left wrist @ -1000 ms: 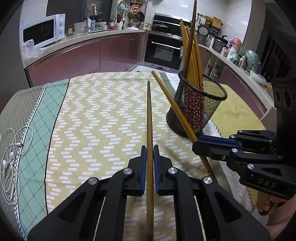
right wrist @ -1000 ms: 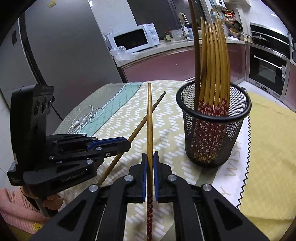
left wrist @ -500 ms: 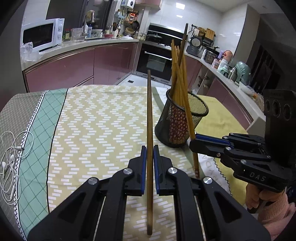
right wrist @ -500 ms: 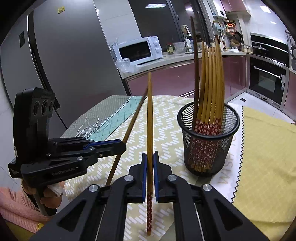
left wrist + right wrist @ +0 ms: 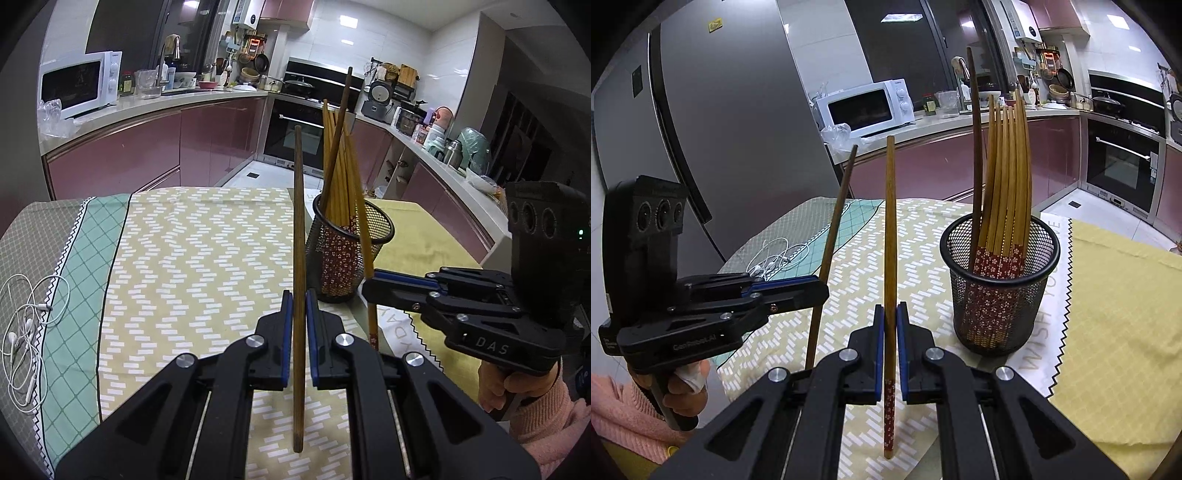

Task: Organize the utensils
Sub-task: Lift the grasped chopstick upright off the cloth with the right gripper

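Holding a dark brown chopstick (image 5: 298,258) upright, the left hand-held gripper (image 5: 298,325) is closed on it at lower center; its side reads "GenRobot.AI" in the right wrist view. The right hand-held gripper (image 5: 890,332), marked "DAS", is clamped on a light chopstick (image 5: 891,236) with a red flowered end. At right center, the black mesh holder (image 5: 1001,295) stands on the table (image 5: 857,266) with more chopsticks; the cloth beside it shows "WISH".

dark chopstick (image 5: 298,236) upright | floral-tipped chopstick (image 5: 890,266) upright | mesh holder (image 5: 1001,295) full
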Demonstrator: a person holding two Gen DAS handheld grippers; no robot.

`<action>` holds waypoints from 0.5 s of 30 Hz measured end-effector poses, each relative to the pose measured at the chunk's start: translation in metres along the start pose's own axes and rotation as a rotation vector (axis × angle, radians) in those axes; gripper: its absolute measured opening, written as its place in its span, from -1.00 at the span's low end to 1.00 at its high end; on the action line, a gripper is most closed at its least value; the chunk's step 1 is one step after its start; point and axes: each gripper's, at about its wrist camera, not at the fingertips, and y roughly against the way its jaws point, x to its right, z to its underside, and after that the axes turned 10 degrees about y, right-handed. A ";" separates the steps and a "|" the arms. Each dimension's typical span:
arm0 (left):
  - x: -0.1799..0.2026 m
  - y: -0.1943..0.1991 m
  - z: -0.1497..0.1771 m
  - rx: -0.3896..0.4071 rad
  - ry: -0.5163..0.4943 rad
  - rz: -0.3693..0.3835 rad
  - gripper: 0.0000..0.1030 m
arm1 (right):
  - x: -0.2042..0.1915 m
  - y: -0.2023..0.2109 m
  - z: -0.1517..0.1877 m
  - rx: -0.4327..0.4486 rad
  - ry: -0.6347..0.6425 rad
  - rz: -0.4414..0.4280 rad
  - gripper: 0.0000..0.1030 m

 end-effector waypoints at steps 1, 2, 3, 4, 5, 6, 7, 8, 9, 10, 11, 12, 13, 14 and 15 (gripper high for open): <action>0.001 0.001 0.000 0.001 -0.002 0.002 -0.85 | 0.000 0.000 0.000 -0.001 0.001 -0.001 -0.89; 0.002 0.001 0.000 0.001 -0.004 0.003 -0.85 | 0.000 -0.001 0.001 -0.003 0.003 -0.001 -0.89; 0.003 0.001 0.000 0.002 -0.006 0.006 -0.85 | -0.001 -0.002 0.001 -0.005 0.003 -0.001 -0.89; 0.003 0.001 0.000 0.002 -0.007 0.008 -0.85 | 0.000 -0.001 0.003 -0.004 0.003 -0.003 -0.89; 0.003 0.001 0.000 0.002 -0.008 0.007 -0.85 | 0.000 -0.002 0.003 -0.004 0.003 -0.004 -0.89; 0.003 0.002 0.000 0.002 -0.008 0.009 -0.85 | 0.000 -0.002 0.003 -0.006 0.003 -0.005 -0.89; 0.004 0.002 0.001 0.002 -0.011 0.009 -0.85 | 0.000 -0.003 0.003 -0.007 0.004 -0.004 -0.89; 0.004 0.002 0.001 0.003 -0.011 0.009 -0.85 | 0.000 -0.003 0.003 -0.007 0.003 -0.004 -0.89; 0.004 0.002 0.001 0.002 -0.010 0.011 -0.85 | 0.000 -0.002 0.004 -0.008 0.002 -0.007 -0.89; 0.004 0.002 0.001 0.002 -0.011 0.013 -0.85 | 0.001 -0.002 0.005 -0.008 0.001 -0.007 -0.89; 0.005 0.002 0.000 0.003 -0.011 0.013 -0.85 | 0.001 -0.003 0.005 -0.008 0.000 -0.005 -0.89; 0.005 0.003 0.000 0.003 -0.012 0.014 -0.85 | 0.001 -0.002 0.005 -0.008 -0.001 -0.005 -0.89; 0.005 0.003 0.000 0.004 -0.011 0.015 -0.85 | 0.002 -0.002 0.005 -0.007 -0.003 -0.007 -0.89; 0.005 0.003 0.000 0.004 -0.011 0.015 -0.85 | 0.002 -0.001 0.005 -0.007 -0.003 -0.007 -0.89; 0.005 0.003 0.000 0.005 -0.011 0.015 -0.85 | 0.002 -0.001 0.005 -0.007 -0.003 -0.007 -0.89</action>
